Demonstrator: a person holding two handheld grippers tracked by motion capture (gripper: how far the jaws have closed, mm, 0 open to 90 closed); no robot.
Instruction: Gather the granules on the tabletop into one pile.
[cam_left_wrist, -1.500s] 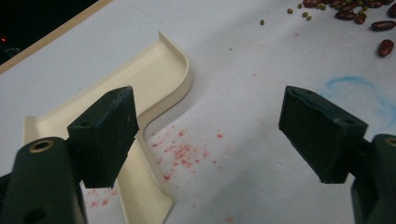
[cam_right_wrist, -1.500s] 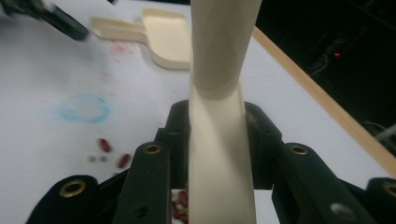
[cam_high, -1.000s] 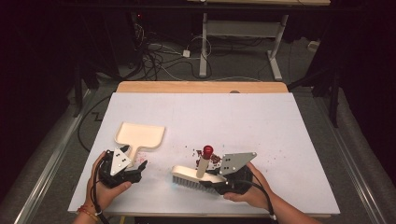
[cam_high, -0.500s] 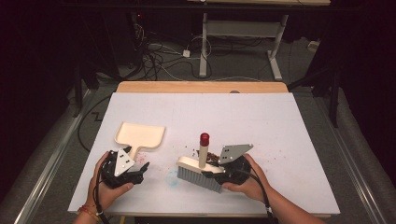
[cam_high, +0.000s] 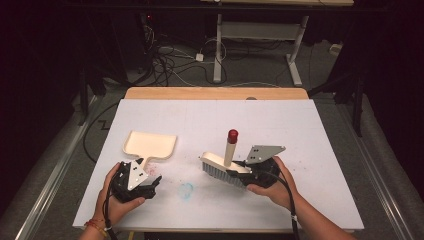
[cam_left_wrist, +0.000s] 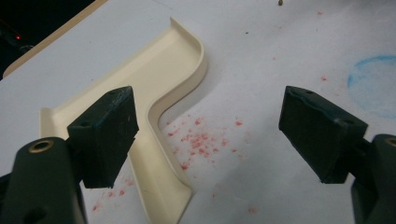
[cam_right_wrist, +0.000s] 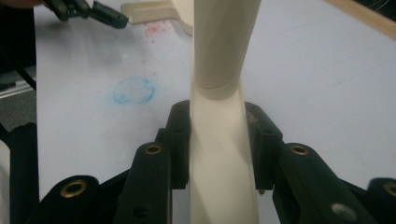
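Meanwhile right tongs (cam_right_wrist: 217, 140) clamp brush (cam_high: 225, 165) mid-table (cam_high: 300, 130).

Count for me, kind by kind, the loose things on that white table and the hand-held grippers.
Cream plastic dustpan: 1
Cream hand brush with red-tipped handle: 1
Black two-jaw grippers: 2, left gripper open, right gripper shut on the brush
Total: 4

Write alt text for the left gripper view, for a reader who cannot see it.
Two open black gripper fingers frame a cream dustpan lying flat on a white table, one finger over its handle. Red crumbs are scattered beside the handle, and a faint blue ring marks the table at right.
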